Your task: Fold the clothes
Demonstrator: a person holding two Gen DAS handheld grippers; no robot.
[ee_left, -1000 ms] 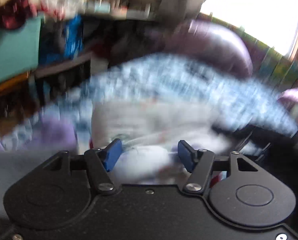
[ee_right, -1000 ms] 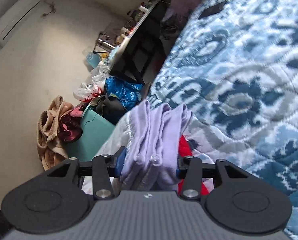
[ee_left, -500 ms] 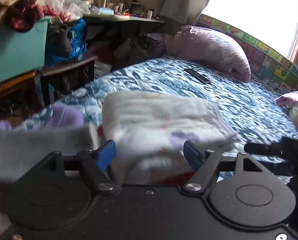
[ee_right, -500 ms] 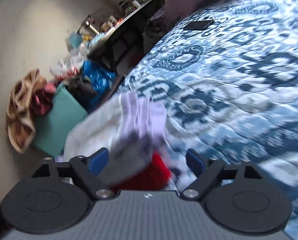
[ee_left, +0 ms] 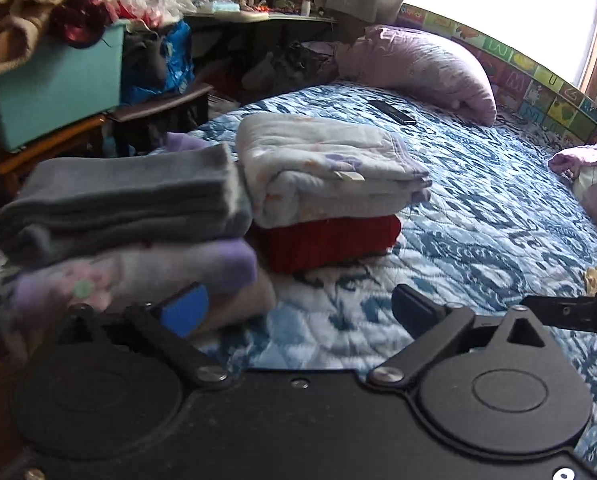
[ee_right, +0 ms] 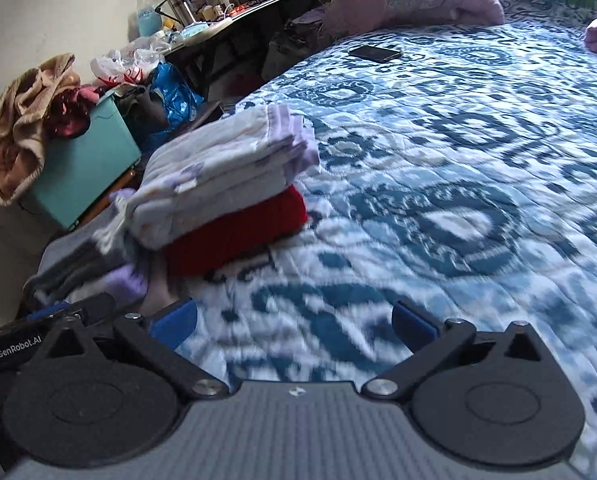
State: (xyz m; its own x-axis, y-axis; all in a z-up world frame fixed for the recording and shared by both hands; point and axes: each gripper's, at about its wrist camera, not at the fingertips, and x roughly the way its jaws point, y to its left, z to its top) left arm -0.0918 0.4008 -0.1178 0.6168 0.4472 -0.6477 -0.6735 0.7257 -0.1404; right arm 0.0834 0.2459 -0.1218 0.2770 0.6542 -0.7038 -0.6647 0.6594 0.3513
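Observation:
Two stacks of folded clothes lie on the blue patterned quilt (ee_left: 478,216). One stack has a white floral garment (ee_left: 322,164) on a red one (ee_left: 330,242); it also shows in the right wrist view (ee_right: 218,172) over the red garment (ee_right: 238,236). Beside it a grey folded garment (ee_left: 118,200) lies on a lilac one (ee_left: 146,272). My left gripper (ee_left: 298,308) is open and empty, just right of the grey stack. My right gripper (ee_right: 294,324) is open and empty over bare quilt (ee_right: 458,184).
A pink pillow (ee_left: 426,64) and a black phone (ee_left: 392,111) lie farther up the bed. A teal bin (ee_left: 54,88) heaped with clothes, a blue bag and a cluttered dark desk (ee_left: 258,20) stand left of the bed. More pink bedding (ee_left: 594,168) is at the right.
My right gripper let go of the lilac and grey clothes and drew back over bare quilt. Both grippers opened wider. The grey garment now lies on the lilac stack.

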